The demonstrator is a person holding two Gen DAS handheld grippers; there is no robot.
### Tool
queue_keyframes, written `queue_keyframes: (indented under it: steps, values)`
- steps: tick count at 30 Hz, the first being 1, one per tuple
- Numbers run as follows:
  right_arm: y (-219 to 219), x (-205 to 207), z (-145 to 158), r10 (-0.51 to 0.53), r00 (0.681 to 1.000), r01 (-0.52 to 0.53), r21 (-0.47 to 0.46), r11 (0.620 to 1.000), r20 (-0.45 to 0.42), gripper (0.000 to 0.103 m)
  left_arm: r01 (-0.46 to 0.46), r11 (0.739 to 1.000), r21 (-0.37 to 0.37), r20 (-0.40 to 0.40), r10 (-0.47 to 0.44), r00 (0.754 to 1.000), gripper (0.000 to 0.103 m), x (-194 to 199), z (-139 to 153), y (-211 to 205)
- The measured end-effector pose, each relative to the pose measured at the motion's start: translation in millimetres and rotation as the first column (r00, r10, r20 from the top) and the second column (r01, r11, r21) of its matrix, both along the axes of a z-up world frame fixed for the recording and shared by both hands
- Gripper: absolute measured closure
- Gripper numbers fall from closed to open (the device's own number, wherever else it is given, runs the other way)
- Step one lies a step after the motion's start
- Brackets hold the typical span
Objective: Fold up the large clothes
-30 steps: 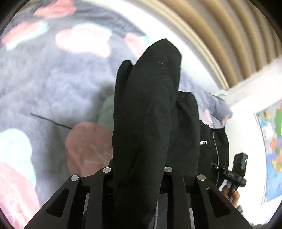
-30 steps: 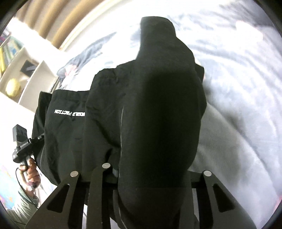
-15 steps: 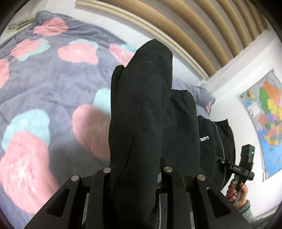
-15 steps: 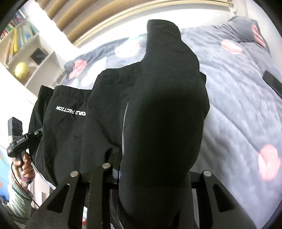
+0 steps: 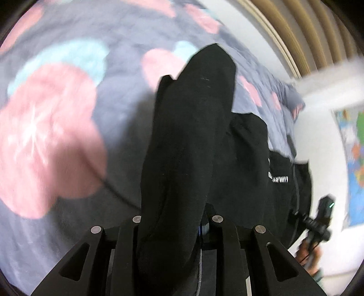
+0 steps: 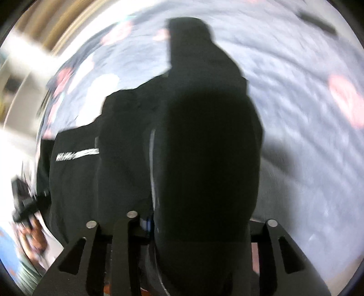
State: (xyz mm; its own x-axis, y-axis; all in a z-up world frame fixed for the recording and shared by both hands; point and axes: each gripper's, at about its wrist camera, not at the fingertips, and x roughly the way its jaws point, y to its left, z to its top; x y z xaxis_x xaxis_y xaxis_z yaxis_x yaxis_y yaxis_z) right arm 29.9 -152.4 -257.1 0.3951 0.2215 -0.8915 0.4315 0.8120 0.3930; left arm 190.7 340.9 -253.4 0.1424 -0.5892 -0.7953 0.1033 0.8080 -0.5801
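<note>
A large black garment (image 5: pixel 193 118) with white lettering (image 5: pixel 278 179) hangs stretched between both grippers above the bed. My left gripper (image 5: pixel 175 173) is shut on one bunched end, which drapes over its fingers and hides the tips. In the right wrist view the other end of the garment (image 6: pixel 204 118) covers my right gripper (image 6: pixel 200 182). Its jaws are opening with the cloth still between them, and the tips are hidden. Each view shows the other gripper in a hand at its edge: the right gripper (image 5: pixel 323 218), the left gripper (image 6: pixel 22 200).
Below lies a grey bedspread (image 5: pixel 56 136) with pink and teal blotches, also seen in the right wrist view (image 6: pixel 307 159). A thin black cord (image 5: pixel 118 193) lies on it. A flat dark object (image 6: pixel 316 21) rests far off. A slatted wall (image 5: pixel 307 34) and a map (image 5: pixel 355 159) are at the right.
Both grippers have swept across and down toward the bed with the garment; both views are now blurred. The right gripper's outer finger stands a little wider than before.
</note>
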Motion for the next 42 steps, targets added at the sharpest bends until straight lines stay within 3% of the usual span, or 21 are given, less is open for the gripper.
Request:
queue_keyframes:
  steps: [2,5,9,14,18,22,25,29,33,36,42]
  values:
    - [-14,-9,-12,-0.045,0.999,0.045,0.035,0.998,-0.019,0.052,-0.028,0.999,-0.023,-0.040,0.027,0.999,0.073,5,-13,7]
    - [-30,-20,-20,-0.069,0.996,0.069,0.006,0.998,-0.049,0.047,-0.042,0.999,-0.033,-0.093,0.039,0.995,0.064,14,-27,12]
    - [-33,-33,-8,-0.068,0.995,0.066,-0.027,0.997,-0.069,0.039,-0.007,1.000,0.005,-0.105,0.007,0.994,0.059,15,-19,16]
    - [-27,-39,30,-0.066,0.996,0.063,-0.058,0.996,-0.059,0.038,-0.015,0.999,0.049,-0.032,0.016,0.999,0.058,12,11,41]
    - [-13,-46,77,-0.057,0.998,0.048,-0.206,0.977,-0.038,0.031,-0.026,0.996,0.090,0.063,0.020,0.998,0.058,12,44,51]
    - [-11,-54,122,-0.056,0.997,0.069,-0.302,0.951,0.051,0.029,0.020,0.998,0.062,0.139,-0.028,0.990,0.057,8,76,28]
    - [-6,-46,139,-0.037,0.992,0.071,-0.298,0.952,0.117,0.016,0.079,0.994,0.069,0.162,-0.090,0.983,0.055,8,80,-6]
    - [32,0,111,0.054,0.995,-0.026,-0.303,0.953,0.084,0.016,0.121,0.987,0.109,0.129,-0.135,0.982,0.055,11,60,-42]
    - [71,52,46,0.121,0.992,-0.124,-0.309,0.943,-0.029,0.016,0.077,0.980,0.185,0.058,-0.090,0.994,0.055,18,17,-58]
    - [74,69,-7,0.108,0.988,-0.132,-0.250,0.959,-0.109,0.016,0.048,0.978,0.203,0.025,-0.054,0.998,0.055,22,-8,-58]
    - [76,79,-29,0.105,0.986,-0.135,-0.258,0.957,-0.129,0.014,-0.034,0.998,0.053,-0.137,0.041,0.990,0.055,44,-47,-32]
